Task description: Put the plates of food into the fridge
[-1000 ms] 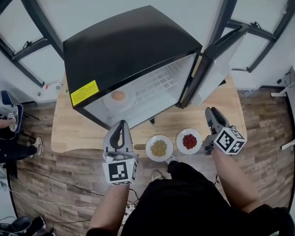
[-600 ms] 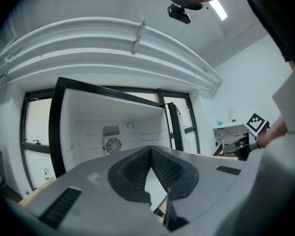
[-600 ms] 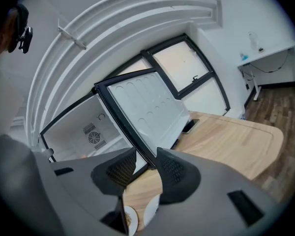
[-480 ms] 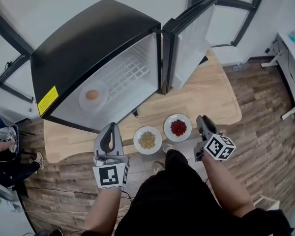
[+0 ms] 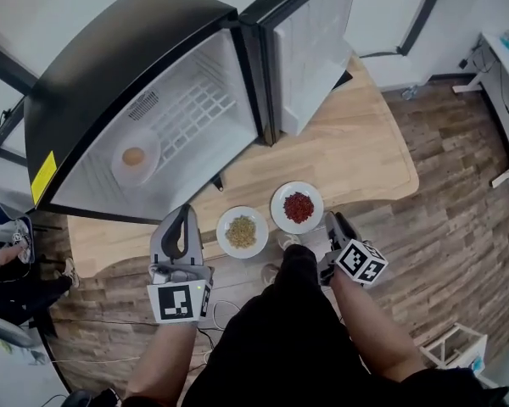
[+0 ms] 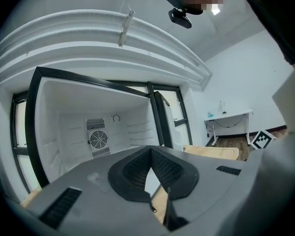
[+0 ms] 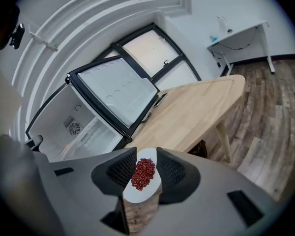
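Two white plates sit near the table's front edge: one with yellow-green food (image 5: 226, 241), one with red food (image 5: 316, 216). A third plate (image 5: 149, 146) with an orange-brown item lies inside the open fridge (image 5: 136, 66). My left gripper (image 5: 187, 213) hovers at the table's front edge, left of the yellow-green plate, shut and holding nothing; in the left gripper view the left gripper (image 6: 150, 151) faces the fridge interior (image 6: 98, 132). My right gripper (image 5: 332, 221) is open just in front of the red plate, which the right gripper view shows beyond the right gripper (image 7: 146, 157) as the red plate (image 7: 137, 194).
The fridge door (image 5: 310, 49) stands wide open at the right of the fridge. The wooden table (image 5: 356, 151) stretches right of the plates. A white desk (image 7: 238, 33) stands far off on the wood floor. Black-framed windows line the back wall.
The head view has swung, so the fridge now sits further left. Both grippers have drawn back toward the body; the right one came nearer to the red plate. The plates have not moved.
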Available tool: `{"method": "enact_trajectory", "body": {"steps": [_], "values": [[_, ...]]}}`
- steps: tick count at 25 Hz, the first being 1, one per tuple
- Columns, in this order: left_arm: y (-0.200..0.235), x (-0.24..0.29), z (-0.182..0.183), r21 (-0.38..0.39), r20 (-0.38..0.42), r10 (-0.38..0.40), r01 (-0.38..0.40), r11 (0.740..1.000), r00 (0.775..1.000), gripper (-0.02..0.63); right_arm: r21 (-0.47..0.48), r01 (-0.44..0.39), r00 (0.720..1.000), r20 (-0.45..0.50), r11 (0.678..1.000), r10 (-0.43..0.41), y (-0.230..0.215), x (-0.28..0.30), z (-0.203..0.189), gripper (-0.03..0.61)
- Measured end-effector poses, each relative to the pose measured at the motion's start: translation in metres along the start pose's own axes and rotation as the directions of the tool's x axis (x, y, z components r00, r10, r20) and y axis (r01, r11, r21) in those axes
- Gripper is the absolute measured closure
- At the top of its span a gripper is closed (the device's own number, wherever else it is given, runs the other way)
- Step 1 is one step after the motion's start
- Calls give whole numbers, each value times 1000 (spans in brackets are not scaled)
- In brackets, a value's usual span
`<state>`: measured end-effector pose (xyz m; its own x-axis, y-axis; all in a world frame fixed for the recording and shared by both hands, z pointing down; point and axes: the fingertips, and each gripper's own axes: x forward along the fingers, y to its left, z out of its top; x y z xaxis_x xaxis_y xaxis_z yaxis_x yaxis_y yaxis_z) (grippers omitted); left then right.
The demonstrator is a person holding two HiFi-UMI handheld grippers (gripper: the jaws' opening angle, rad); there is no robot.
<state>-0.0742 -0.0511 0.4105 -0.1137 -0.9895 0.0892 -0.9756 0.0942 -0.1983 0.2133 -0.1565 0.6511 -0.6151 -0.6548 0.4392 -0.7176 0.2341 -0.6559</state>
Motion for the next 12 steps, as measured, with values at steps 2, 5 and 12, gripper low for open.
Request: {"method": "enact_trajectory", "body": {"steps": [2,5,12], "values": [[0,-1,-3,11,-7,4,-4,1000,1000,609,44,16,1000,-5,999,-16,-12,5,-9,434],[1,-6,-11,26,-32,9,-8,1000,999,609,75,31,999,-24,997,-29,-25,13,-23,436],[12,-10,-26,42,-68,43,-40,998,997,609,128,19,998,-67,992,-11,-30,30,-50,436]]}}
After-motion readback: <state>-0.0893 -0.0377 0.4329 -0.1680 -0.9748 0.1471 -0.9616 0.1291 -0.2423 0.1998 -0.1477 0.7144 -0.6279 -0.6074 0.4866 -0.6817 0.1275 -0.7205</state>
